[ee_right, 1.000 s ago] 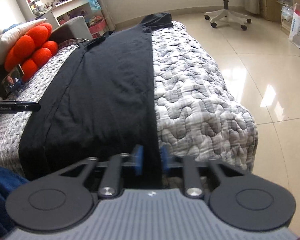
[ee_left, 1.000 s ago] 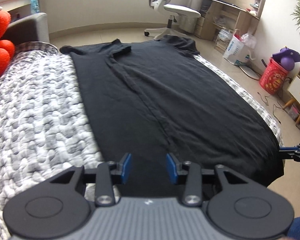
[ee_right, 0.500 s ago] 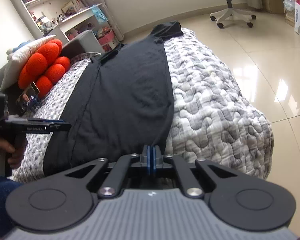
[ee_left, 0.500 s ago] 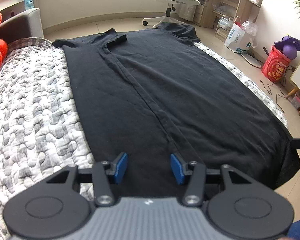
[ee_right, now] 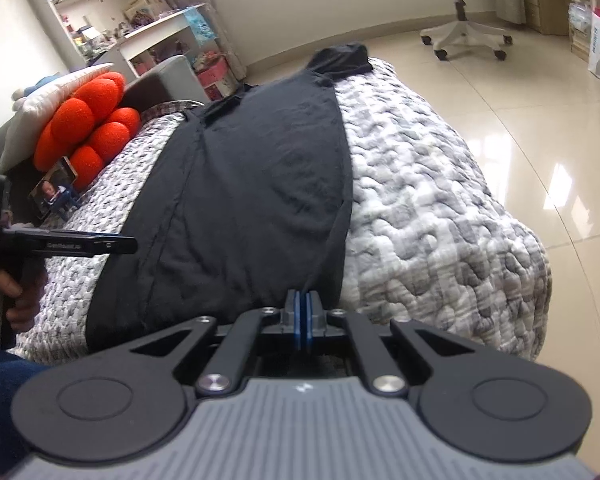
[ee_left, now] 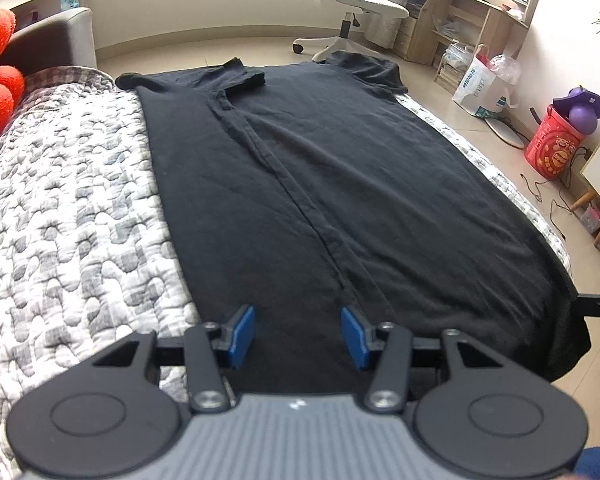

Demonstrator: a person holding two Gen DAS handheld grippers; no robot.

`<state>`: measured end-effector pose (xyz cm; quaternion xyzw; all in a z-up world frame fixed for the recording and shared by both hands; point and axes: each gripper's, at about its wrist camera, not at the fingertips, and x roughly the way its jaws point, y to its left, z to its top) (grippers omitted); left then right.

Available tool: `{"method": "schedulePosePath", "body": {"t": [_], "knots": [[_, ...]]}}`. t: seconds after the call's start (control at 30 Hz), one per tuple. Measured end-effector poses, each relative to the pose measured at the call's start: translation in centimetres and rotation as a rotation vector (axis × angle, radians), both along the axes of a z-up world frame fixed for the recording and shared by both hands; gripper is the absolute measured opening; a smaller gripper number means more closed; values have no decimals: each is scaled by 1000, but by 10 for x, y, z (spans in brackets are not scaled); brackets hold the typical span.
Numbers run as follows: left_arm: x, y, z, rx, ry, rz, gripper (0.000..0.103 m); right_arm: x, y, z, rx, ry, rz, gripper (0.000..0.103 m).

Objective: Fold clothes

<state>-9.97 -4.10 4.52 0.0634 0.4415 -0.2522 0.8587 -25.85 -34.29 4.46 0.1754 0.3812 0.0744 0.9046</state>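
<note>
Blue pads parted on the left gripper (ee_left: 298, 336), jaws having just been opening, black cloth lying flat between and under them but nothing pinched, so open and empty. Over on the right gripper (ee_right: 302, 320), blue pads pressed tight together, and a tuck of the black shirt (ee_left: 340, 184) running down into them: clamped on the near hem corner, by the look of it, with the fabric drawn up slightly toward the jaws.

Outward from there: shirt spread lengthwise along the bed (ee_left: 72, 216), hem at the near end by both grippers, collar and sleeves at the far end toward the office chair (ee_left: 356, 4). One side already turned in, its folded edge showing as a long ridge down the middle in the left wrist view. Right-hand edge draped over the bed's side, right gripper's tip just showing beside it.

Key relation now: long axis straight ahead of both sets of jaws, running away from them. Right hand holding the hem corner, left poised over the hem near the centre ridge, not yet gripping. Likely call: left to close on the hem, then both to carry the near end forward along that axis toward the collar.
</note>
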Motion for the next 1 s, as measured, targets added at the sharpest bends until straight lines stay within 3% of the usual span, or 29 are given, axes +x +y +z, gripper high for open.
{"method": "schedulePosePath", "body": {"t": [0.2, 0.37, 0.67, 0.83, 0.93, 1.0], "knots": [[2, 1, 2, -29, 2, 11, 50, 8, 42, 17, -84, -66, 146, 4], [5, 1, 5, -61, 1, 16, 50, 23, 77, 12, -116, -66, 274, 4], [14, -1, 9, -132, 21, 12, 50, 47, 99, 4, -20, -16, 408, 4], [21, -9, 9, -176, 41, -7, 50, 63, 116, -14, -65, 71, 438, 4], [23, -18, 8, -172, 43, -36, 51, 64, 117, -12, -62, 87, 458, 7], [26, -24, 8, -183, 51, -50, 51, 63, 114, -8, -58, 94, 487, 15]]}}
